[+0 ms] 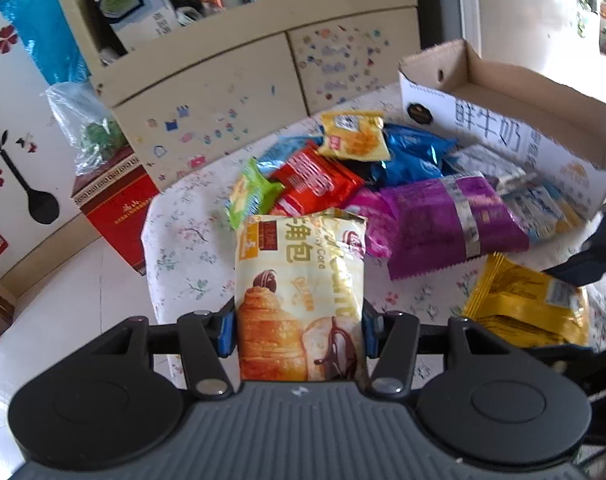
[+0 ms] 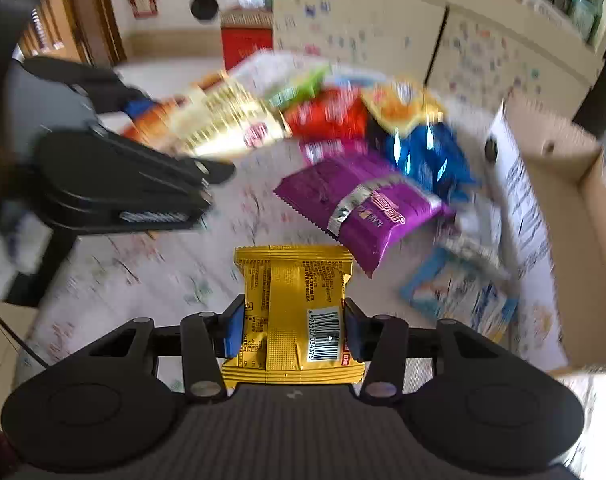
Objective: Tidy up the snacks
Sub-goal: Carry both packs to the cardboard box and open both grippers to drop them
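My left gripper (image 1: 299, 322) is shut on a cream croissant packet (image 1: 299, 276), which stands up between the blue pads above the floral tablecloth (image 1: 187, 252). My right gripper (image 2: 293, 330) is shut on a yellow snack packet (image 2: 295, 280), barcode side up. The left wrist view shows that yellow packet (image 1: 527, 304) at the right, just off the cloth. A heap of packets lies behind: purple (image 1: 443, 220), red (image 1: 315, 180), blue (image 1: 415, 152), green (image 1: 251, 192). The right wrist view is blurred; in it the left gripper (image 2: 171, 152) holds the croissant packet (image 2: 223, 124) at the left.
An open cardboard box (image 1: 503, 136) stands at the table's far right, with the purple packet (image 2: 367, 204) and several flat packets beside it. A beige cabinet (image 1: 223, 80) covered in stickers is behind the table. A red box (image 1: 115, 208) sits on the floor at the left.
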`<state>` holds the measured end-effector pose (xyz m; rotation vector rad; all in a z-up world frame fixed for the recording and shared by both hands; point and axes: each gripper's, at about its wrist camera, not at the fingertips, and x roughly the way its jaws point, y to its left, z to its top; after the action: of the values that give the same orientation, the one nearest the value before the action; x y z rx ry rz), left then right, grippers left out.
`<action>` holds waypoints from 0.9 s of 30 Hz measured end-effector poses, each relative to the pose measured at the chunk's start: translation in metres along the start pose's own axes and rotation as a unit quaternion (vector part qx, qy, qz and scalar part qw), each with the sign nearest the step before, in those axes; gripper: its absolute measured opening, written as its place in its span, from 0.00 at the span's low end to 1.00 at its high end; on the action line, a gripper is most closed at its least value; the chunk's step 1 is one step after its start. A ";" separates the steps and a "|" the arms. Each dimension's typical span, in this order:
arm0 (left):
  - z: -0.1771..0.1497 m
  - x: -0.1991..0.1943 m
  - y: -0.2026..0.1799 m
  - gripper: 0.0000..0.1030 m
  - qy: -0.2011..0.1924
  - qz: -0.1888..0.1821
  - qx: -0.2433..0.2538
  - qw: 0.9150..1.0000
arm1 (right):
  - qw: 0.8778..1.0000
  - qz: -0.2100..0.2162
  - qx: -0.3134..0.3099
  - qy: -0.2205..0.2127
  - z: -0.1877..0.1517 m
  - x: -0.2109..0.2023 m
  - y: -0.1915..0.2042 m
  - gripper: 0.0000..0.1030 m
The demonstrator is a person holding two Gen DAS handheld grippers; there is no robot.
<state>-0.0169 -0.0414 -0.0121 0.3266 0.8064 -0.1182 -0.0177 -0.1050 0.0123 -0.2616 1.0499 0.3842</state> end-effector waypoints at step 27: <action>0.043 -0.024 -0.022 0.53 -0.097 0.015 0.000 0.995 | 0.981 -0.089 0.058 -0.160 0.018 -0.060 -0.046 0.53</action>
<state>-0.0085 -0.0770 0.0276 0.3212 0.6090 -0.1206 -0.0102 -0.1508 0.0742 -0.1805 0.7234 0.1941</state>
